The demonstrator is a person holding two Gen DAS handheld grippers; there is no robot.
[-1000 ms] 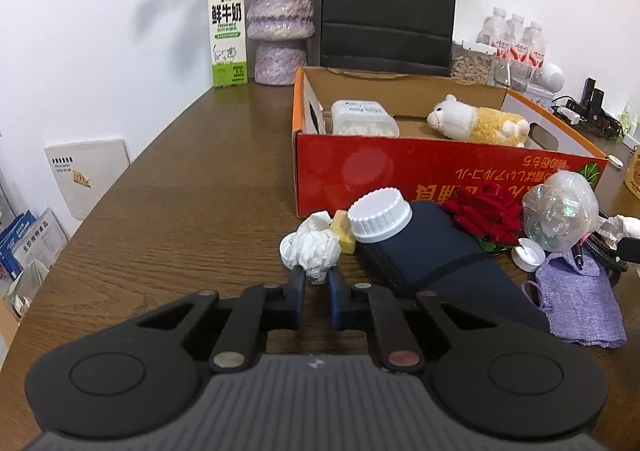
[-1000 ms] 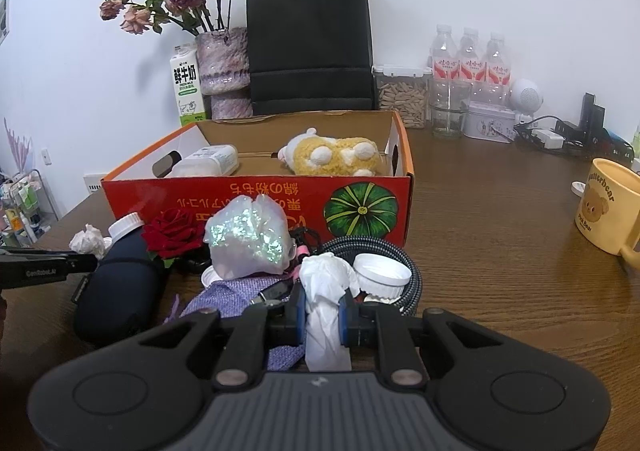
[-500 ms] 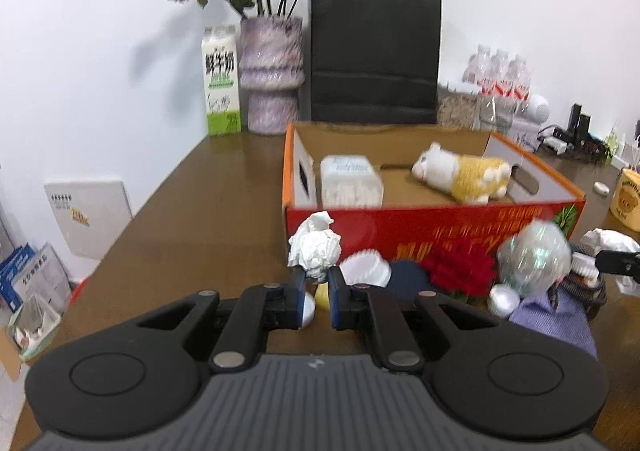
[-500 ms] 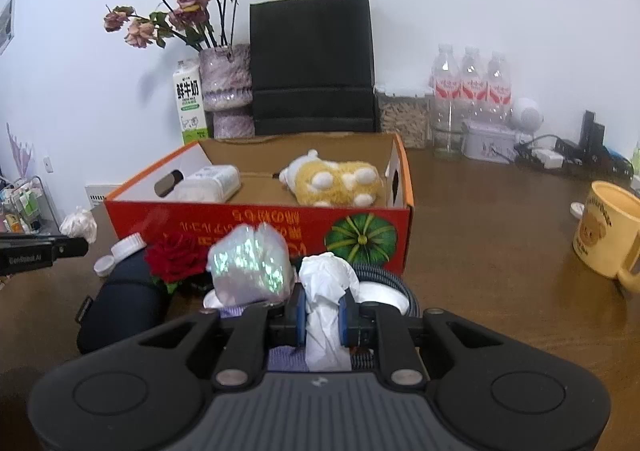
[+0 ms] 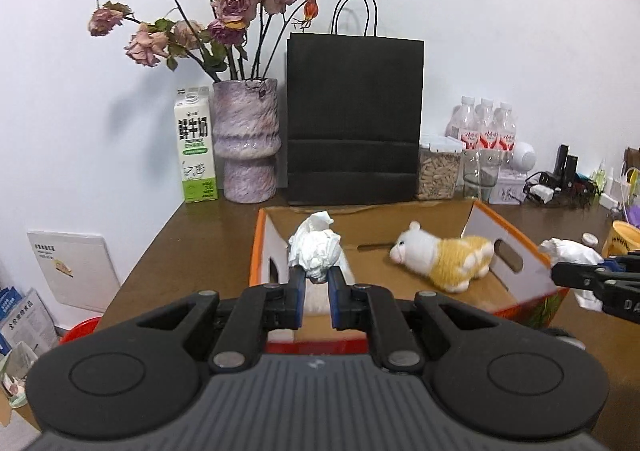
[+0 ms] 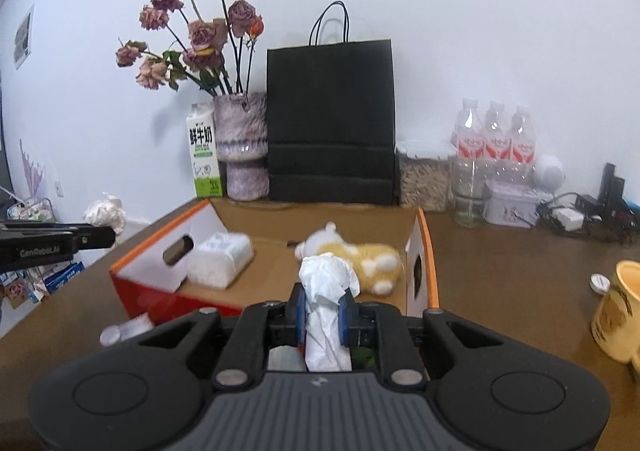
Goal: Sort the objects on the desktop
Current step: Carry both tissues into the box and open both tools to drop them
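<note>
**Both claws clamped on tissue wads above the box**

Inside, the open orange-and-red cardboard box [image 6: 424, 247] on the brown wooden bench [image 6: 512, 271] held two things: a white-and-yellow plush animal [image 6: 360, 255] lying on its side toward the right wall, and a clear lidded plastic tub of white pieces [image 6: 222, 261] against the left wall, just beside the oval handle cut-out. At the back of the bench stood a mottled purple ceramic vase [image 5: 246, 143] carrying dried pink roses [image 5: 224, 7], with a white-and-green milk carton [image 5: 195, 147] touching its left side and a black paper carrier bag [image 5: 354, 119] on its right. A clear canister of pale pellets [image 6: 424, 181] sat further right, near three plastic water bottles [image 6: 496, 135].

The left claw [image 5: 315, 283] was raised over the box's near left corner, pointing slightly downward, its jaws pinched on a crumpled white tissue ball [image 5: 314, 251]. The right claw [image 6: 323, 315] hung over the near wall of the box at a similar downward tilt, jaws gripped on a long crumpled white tissue [image 6: 326, 291] that stood upright between them.
</note>
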